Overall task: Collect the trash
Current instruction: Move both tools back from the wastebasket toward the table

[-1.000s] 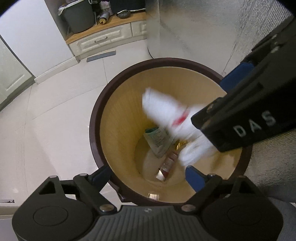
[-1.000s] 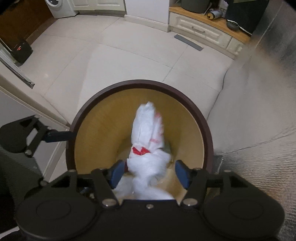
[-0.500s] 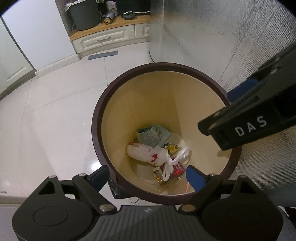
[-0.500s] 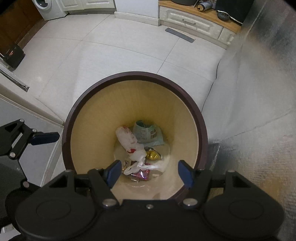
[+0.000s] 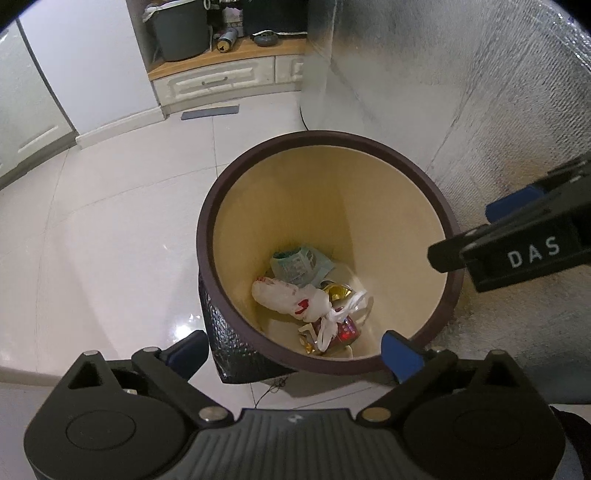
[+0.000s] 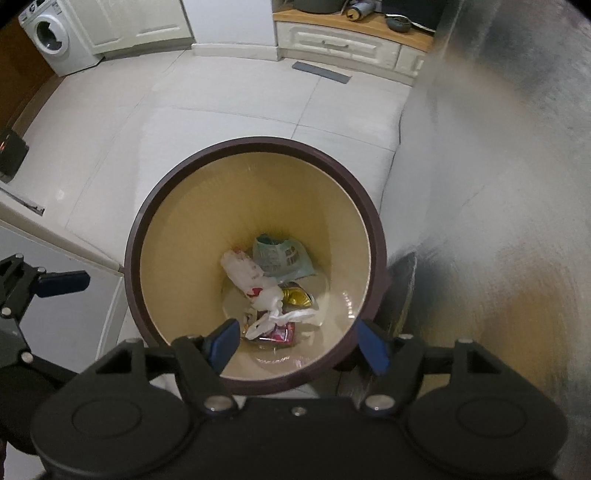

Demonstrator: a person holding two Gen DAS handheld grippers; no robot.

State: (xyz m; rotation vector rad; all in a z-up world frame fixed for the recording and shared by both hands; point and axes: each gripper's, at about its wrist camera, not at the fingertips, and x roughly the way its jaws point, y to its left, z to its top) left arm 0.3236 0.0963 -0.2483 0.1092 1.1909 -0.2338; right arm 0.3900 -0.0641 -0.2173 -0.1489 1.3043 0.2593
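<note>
A round trash bin [image 5: 207, 236] with a dark brown rim and tan inside stands on the tiled floor; it also shows in the right wrist view [image 6: 135, 236]. At its bottom lie a tied white plastic bag [image 5: 291, 299] [image 6: 247, 273], a pale green packet [image 5: 299, 264] [image 6: 277, 254], a gold wrapper [image 5: 338, 291] and a red packet [image 6: 280, 334]. My left gripper [image 5: 295, 349] is open and empty above the bin's near rim. My right gripper [image 6: 297, 341] is open and empty above the bin; its body shows at the right of the left wrist view [image 5: 524, 254].
A silvery textured wall [image 5: 461, 92] rises right behind the bin. A low cabinet with drawers [image 5: 221, 83] and a grey bin on top [image 5: 181, 31] stand at the far side. A washing machine [image 6: 55, 40] stands far left. White appliance fronts [image 5: 33, 110] line the left.
The white bag left my right gripper and fell to the bottom of the bin. Both grippers have since risen and drawn back, so the bin looks smaller.
</note>
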